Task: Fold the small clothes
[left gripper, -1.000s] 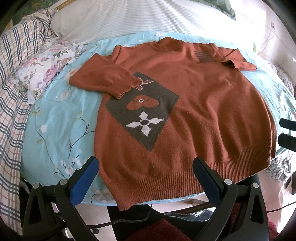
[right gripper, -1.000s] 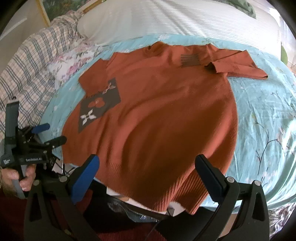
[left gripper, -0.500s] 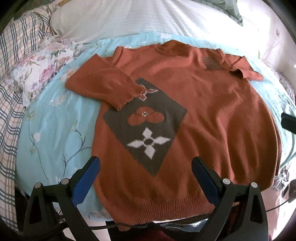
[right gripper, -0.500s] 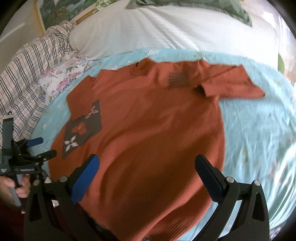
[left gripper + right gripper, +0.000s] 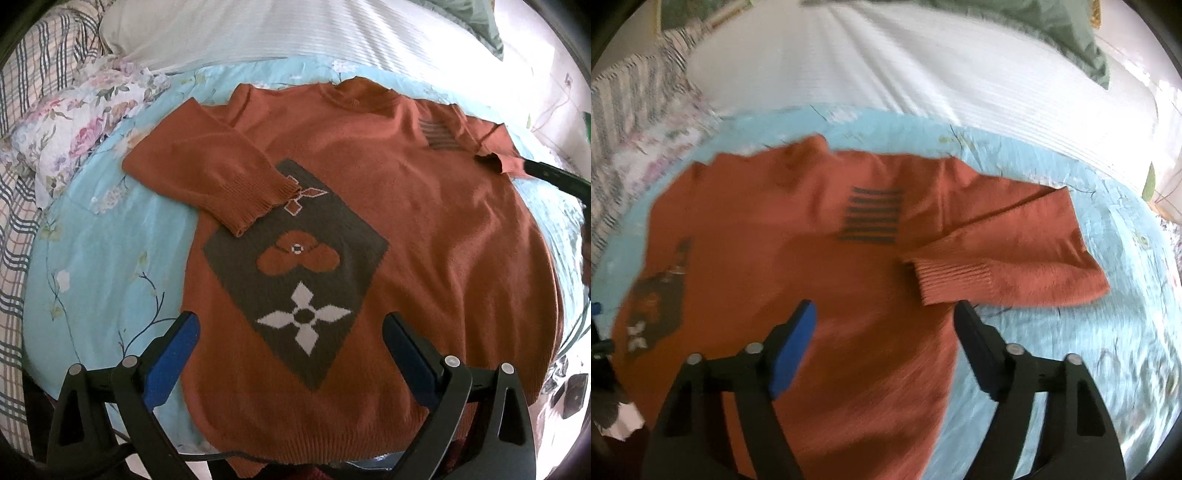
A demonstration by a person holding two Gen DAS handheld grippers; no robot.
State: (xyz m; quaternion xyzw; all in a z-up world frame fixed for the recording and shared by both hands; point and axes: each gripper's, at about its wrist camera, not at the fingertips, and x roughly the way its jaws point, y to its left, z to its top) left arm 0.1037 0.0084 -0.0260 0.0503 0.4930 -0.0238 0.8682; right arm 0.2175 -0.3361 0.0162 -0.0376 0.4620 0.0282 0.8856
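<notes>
So it's a rust-orange knit sweater (image 5: 424,229) lying flat and face up on the bed, collar at the far end, ribbed hem at the near edge and hanging a bit over it. Both sleeves are already folded in across the chest. The left cuff (image 5: 258,206) sits on the top corner of a dark diamond patch with an orange flower and a white one. The right cuff (image 5: 953,280) lands just below a small block of dark stripes.
</notes>
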